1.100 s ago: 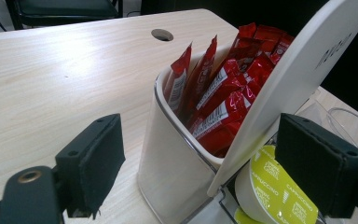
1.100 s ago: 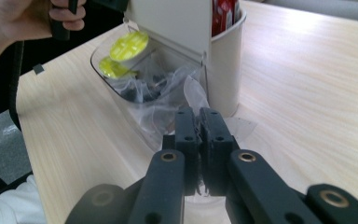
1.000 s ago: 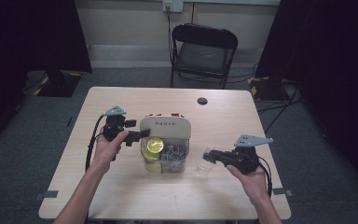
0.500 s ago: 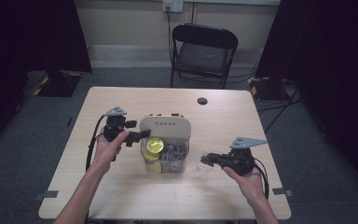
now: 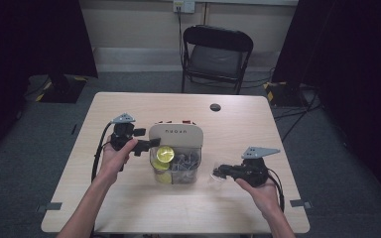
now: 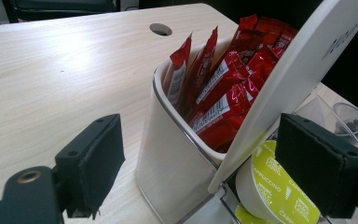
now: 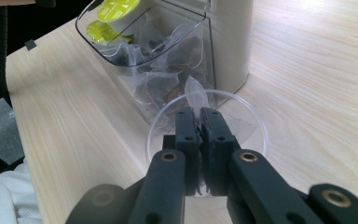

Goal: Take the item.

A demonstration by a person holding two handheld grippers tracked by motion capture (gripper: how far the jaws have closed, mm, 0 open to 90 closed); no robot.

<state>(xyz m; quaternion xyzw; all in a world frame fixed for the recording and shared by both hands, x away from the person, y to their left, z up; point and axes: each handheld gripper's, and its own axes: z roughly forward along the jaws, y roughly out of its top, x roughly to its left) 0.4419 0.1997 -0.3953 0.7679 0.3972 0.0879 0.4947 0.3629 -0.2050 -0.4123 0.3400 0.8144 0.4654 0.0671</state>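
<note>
Beside the cream-lidded clear plastic organiser box (image 5: 176,148), the right gripper (image 7: 200,114) stays clamped on a translucent tea sachet (image 7: 196,100) over a clear round dish (image 7: 251,116), best released low; the left gripper (image 6: 214,163), jaws apart, steadies the lid.

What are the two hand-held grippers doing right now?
Left hand-held gripper: open, jaws on either side of the white box, pads not pressing it.
Right hand-held gripper: shut on a tea bag.

I see the organiser (image 5: 176,135) at mid-tabletop (image 5: 238,208): sachets (image 6: 223,88) in its far compartment, capsules (image 5: 164,154) near-left, tea bags (image 5: 186,162) near-right. A dish (image 7: 242,116) sits just right of it. A chair (image 5: 217,57) stands beyond the tabletop's far edge.
</note>
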